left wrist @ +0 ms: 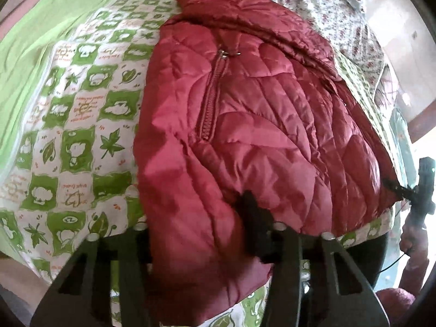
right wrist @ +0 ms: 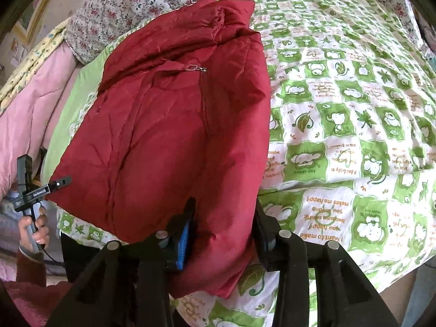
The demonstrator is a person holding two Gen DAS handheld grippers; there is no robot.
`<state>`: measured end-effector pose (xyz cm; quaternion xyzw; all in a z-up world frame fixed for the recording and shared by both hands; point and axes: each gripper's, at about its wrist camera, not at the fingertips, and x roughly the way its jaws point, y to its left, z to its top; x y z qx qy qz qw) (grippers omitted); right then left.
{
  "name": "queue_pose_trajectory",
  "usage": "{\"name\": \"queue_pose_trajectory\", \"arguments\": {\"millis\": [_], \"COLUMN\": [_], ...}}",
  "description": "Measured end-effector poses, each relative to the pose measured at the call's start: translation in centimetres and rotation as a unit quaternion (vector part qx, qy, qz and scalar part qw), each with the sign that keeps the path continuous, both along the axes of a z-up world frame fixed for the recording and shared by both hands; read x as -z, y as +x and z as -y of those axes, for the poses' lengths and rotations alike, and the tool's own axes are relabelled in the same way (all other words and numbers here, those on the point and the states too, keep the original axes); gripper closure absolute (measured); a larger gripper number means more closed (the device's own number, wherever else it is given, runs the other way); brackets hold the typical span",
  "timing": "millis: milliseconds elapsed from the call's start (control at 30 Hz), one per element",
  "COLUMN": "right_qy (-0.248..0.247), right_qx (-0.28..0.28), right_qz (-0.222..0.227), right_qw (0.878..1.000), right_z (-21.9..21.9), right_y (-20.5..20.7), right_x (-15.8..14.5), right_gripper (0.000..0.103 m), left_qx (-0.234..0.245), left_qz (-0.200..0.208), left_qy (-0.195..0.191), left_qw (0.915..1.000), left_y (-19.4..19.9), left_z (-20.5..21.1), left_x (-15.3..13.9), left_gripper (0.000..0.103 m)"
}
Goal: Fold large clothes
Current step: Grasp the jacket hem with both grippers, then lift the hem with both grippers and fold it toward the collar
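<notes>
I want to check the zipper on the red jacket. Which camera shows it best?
The left wrist view: the zipper runs bright, with visible teeth, down the jacket. The right wrist view shows the pull clearly, but the zipper is only a dark seam.

We see the jacket [right wrist: 174, 125] lying along the bed's near edge on the quilt [right wrist: 340, 114], pillow [right wrist: 109, 13] behind it.

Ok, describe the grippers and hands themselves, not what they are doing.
Both are black, angular linkage arms joined by silver pins. The right gripper has a blue pad inside its jaws. The left gripper bears a white-lettered label and thin black cable; the left hand is bare, sleeve dark red.
</notes>
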<state>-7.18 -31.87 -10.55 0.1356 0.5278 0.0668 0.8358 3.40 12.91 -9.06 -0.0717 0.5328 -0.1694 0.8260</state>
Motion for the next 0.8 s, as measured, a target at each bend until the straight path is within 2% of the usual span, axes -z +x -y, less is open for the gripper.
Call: {"name": "queue_pose_trajectory", "arguments": {"millis": [100, 267, 567, 800], "right_qy": [0.006, 0.04, 0.138, 0.137], "right_qx": [-0.002, -0.001, 0.015, 0.02], "right_qz": [0.01, 0.036, 0.091, 0.142], "right_qw": [1.0, 0.999, 0.986, 0.98], "right_z": [-0.1, 0.1, 1.9, 1.9], "right_y": [-0.3, -0.7, -0.9, 0.6], "right_x": [-0.2, -1.3, -3.4, -6.6], "right_gripper": [0.074, 0.079, 0.082, 0.082], "left_qx": [0.004, 0.006, -0.01, -0.021], "left_qz": [0.011, 0.036, 0.093, 0.141], "left_qy": [0.001, -0.008, -0.055, -0.065], "left_qw": [0.9999, 0.9993, 0.994, 0.9877], "left_y": [-0.1, -0.6, -0.3, 1.1], "left_z": [0.2, 0.4, -0.6, -0.2], "left_x": [-0.5, -2.2, -6.5, -9.8], "left_gripper": [0.078, 0.086, 0.088, 0.088]}}
